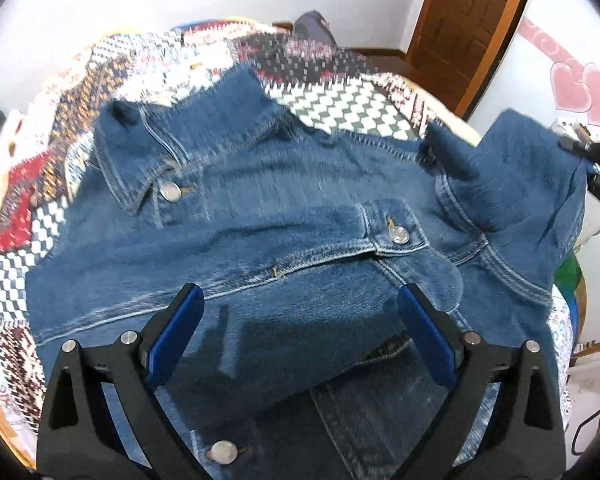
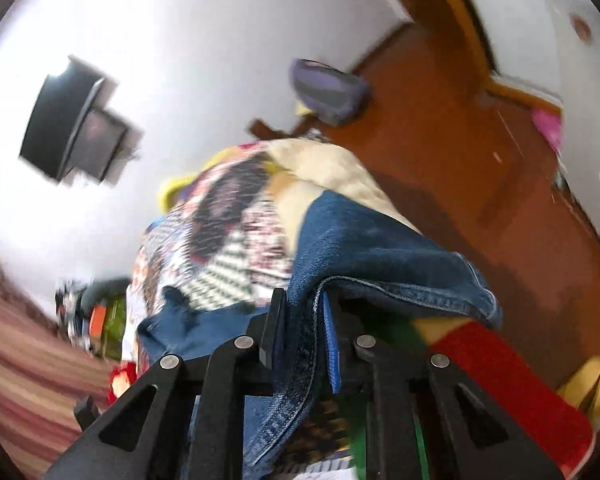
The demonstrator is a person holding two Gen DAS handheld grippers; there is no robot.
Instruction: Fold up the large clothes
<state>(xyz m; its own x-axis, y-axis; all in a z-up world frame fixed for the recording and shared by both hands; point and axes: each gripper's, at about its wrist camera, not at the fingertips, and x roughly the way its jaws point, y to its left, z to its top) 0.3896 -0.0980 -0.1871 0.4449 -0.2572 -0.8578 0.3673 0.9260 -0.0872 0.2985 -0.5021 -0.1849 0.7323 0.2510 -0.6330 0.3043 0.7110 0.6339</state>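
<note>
A blue denim jacket (image 1: 284,216) lies front up on a patterned quilt (image 1: 60,184), collar to the left, silver buttons showing. My left gripper (image 1: 300,300) is open and empty just above the jacket's body. My right gripper (image 2: 302,304) is shut on the jacket's denim edge (image 2: 380,256), likely a sleeve, and holds it up off the bed. It also shows in the left wrist view (image 1: 584,148) at the far right, lifting that part of the jacket.
The quilt covers a bed (image 2: 228,240). A wooden door (image 1: 468,20) and white wall stand behind. A dark bag (image 2: 328,88) sits on the brown floor (image 2: 480,184). A red cloth (image 2: 516,384) lies by the right gripper.
</note>
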